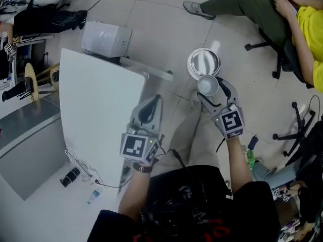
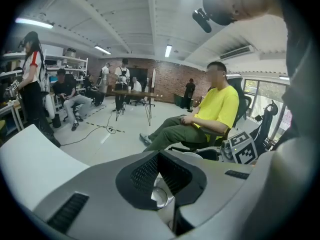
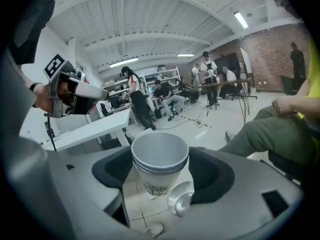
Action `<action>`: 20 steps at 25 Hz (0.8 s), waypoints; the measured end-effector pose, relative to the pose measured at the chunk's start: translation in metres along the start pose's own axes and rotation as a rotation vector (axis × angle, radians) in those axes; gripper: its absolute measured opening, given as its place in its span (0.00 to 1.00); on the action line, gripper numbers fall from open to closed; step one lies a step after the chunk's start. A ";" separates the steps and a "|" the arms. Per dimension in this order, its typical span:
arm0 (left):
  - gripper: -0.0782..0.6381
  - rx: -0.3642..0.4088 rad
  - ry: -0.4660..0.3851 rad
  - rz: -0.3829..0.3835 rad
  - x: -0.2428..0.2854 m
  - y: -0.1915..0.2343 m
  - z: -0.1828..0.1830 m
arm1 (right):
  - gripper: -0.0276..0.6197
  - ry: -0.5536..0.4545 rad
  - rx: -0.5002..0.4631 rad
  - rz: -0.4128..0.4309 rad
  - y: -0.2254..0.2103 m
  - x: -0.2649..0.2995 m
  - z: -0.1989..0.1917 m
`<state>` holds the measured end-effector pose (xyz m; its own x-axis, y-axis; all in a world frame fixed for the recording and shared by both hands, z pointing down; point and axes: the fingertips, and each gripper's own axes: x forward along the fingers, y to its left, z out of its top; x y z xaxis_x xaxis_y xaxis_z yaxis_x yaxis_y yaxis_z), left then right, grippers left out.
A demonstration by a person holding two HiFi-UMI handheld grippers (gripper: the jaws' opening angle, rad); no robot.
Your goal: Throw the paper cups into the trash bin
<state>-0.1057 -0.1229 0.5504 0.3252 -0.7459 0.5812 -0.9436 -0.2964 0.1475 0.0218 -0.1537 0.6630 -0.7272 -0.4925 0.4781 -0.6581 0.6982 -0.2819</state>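
A stack of white paper cups (image 1: pixel 207 85) stands upright between the pads of my right gripper (image 1: pixel 212 92), which is shut on it. In the right gripper view the paper cups (image 3: pixel 159 156) fill the gap of the right gripper (image 3: pixel 161 176), mouth up. Just beyond and below them is the round metal trash bin (image 1: pixel 204 63) with a white liner, also seen under the jaws as the trash bin (image 3: pixel 181 200). My left gripper (image 1: pixel 154 102) hangs over the white table's right edge, its tips together and nothing in it. The bin (image 2: pixel 159 196) shows through the left gripper (image 2: pixel 159 156).
The white table (image 1: pixel 96 115) lies at the left, a white box (image 1: pixel 106 39) on the floor behind it. A seated person in a yellow shirt (image 1: pixel 308 29) stretches legs (image 1: pixel 237 4) toward the bin. A chair base (image 1: pixel 298 130) stands at the right. Cables and a bottle (image 1: pixel 94 195) lie lower left.
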 end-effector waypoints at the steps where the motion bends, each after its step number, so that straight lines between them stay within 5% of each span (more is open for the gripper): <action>1: 0.11 -0.002 0.014 0.004 0.006 0.003 -0.010 | 0.60 0.010 0.008 -0.006 -0.003 0.008 -0.014; 12: 0.11 0.012 0.128 -0.061 0.085 0.004 -0.125 | 0.60 0.073 0.104 -0.074 -0.058 0.104 -0.147; 20: 0.11 -0.011 0.184 -0.069 0.120 0.017 -0.186 | 0.61 0.272 0.169 -0.083 -0.088 0.203 -0.284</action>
<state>-0.0946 -0.1064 0.7712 0.3735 -0.6024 0.7054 -0.9204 -0.3356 0.2007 -0.0124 -0.1672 1.0208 -0.6060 -0.3714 0.7034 -0.7526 0.5541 -0.3559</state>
